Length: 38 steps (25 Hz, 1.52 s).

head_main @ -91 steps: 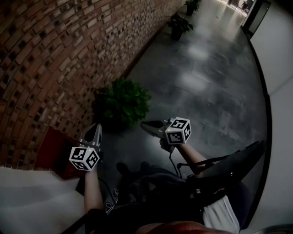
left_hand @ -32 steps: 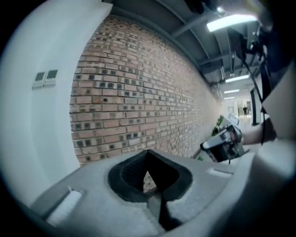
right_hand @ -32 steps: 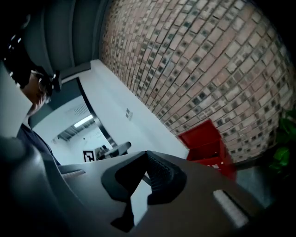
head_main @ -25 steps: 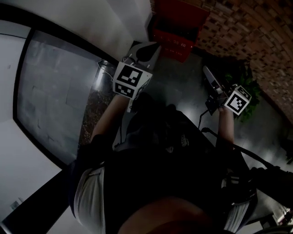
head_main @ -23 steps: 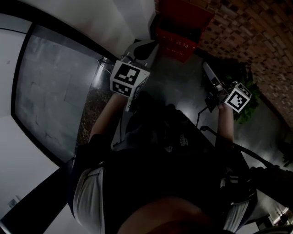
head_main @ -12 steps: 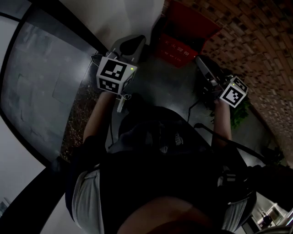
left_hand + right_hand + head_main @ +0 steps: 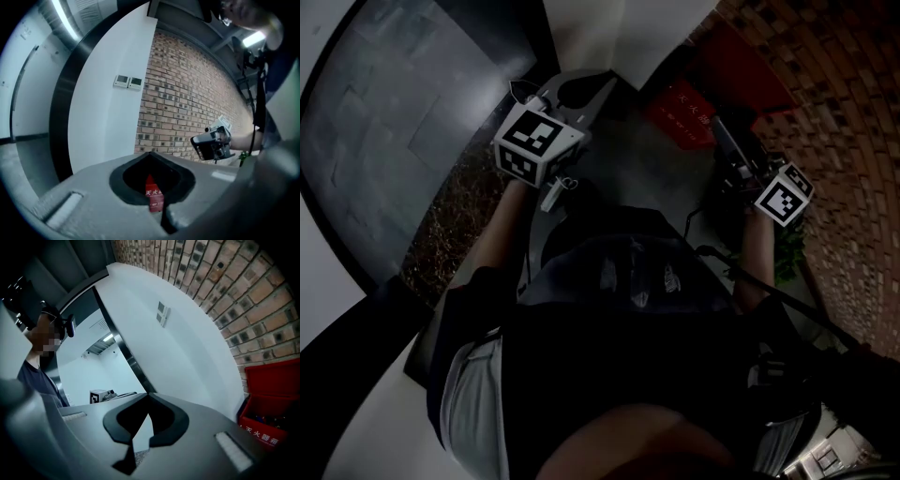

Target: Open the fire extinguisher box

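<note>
Head view, from above the person. The left gripper [image 7: 586,94] and the right gripper [image 7: 722,136] are both held out in front of the body, apart from each other. The fire extinguisher box [image 7: 712,94], which is red, stands on the floor [image 7: 647,155] at its edge, in the corner where the white wall [image 7: 619,37] meets the brick wall [image 7: 834,112]. Neither gripper touches the box. A green plant [image 7: 787,258] shows beside the right forearm.

Left gripper view. The jaws of the left gripper [image 7: 150,153] are fully closed, tips together, with nothing gripped. The box [image 7: 153,197] shows beyond them through the opening behind the tips.

Right gripper view. The jaws of the right gripper [image 7: 149,394] are likewise closed tip to tip and empty. The box [image 7: 274,380] lies to the lower right, against the brick wall [image 7: 262,301].
</note>
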Available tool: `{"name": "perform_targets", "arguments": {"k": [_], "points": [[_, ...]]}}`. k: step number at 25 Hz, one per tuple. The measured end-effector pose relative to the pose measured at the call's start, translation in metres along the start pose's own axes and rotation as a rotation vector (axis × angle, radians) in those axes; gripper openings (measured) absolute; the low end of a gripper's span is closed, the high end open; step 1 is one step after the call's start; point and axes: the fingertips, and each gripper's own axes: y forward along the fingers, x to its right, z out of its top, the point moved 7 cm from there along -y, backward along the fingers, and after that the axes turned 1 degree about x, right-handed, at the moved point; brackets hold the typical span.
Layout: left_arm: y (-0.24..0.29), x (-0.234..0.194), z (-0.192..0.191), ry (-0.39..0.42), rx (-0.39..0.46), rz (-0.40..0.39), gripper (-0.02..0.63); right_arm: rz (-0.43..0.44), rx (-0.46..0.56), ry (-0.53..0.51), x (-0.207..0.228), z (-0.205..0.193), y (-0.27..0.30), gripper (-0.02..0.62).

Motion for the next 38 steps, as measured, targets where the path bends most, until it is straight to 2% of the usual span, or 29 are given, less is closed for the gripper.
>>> {"name": "perform_targets", "arguments": {"k": [2,3,7,11,13,15,19,25,27,30,33,36,38], "points": [[-0.015,-0.006,0.0,-0.044,-0.01,-0.008,-0.002,0.028,-0.006,0.005,0.002,-0.001,0.017,0.002],[-0.025,-0.01,-0.001,-0.051,-0.012,0.014,-0.002,0.046,-0.007,0.012,0.003,-0.003,0.026,0.002],[-0.065,-0.032,-0.007,-0.06,-0.006,0.205,0.0,0.124,-0.045,0.032,0.008,-0.013,0.057,0.002],[-0.094,-0.049,-0.011,-0.082,0.002,0.412,0.0,0.191,-0.133,-0.043,0.011,-0.015,0.08,0.002],[-0.101,-0.049,-0.013,-0.095,0.002,0.48,0.0,0.219,-0.164,-0.071,0.013,-0.012,0.084,0.002],[-0.104,-0.042,-0.012,-0.105,0.007,0.504,0.0,0.242,-0.179,-0.083,0.015,-0.006,0.083,0.002],[-0.092,-0.03,-0.005,-0.097,0.022,0.479,0.0,0.254,-0.179,-0.089,0.02,0.003,0.076,0.002],[-0.053,-0.028,0.01,-0.084,0.047,0.424,0.0,0.202,-0.148,-0.072,0.034,0.008,0.055,0.002],[-0.04,-0.024,0.012,-0.061,0.045,0.382,0.0,0.166,-0.136,-0.114,0.035,0.011,0.049,0.002],[-0.031,-0.02,0.011,-0.032,0.029,0.333,0.0,0.093,-0.137,-0.262,0.025,0.013,0.046,0.002],[-0.026,-0.023,0.012,-0.015,0.021,0.31,0.0,0.07,-0.136,-0.374,0.019,0.013,0.054,0.002],[-0.018,-0.03,0.009,-0.009,-0.013,0.275,0.0,0.081,-0.111,-0.385,0.017,0.017,0.065,0.002],[-0.018,-0.029,0.002,-0.025,-0.039,0.217,0.0,0.07,-0.072,-0.361,0.008,0.011,0.07,0.002]]}}
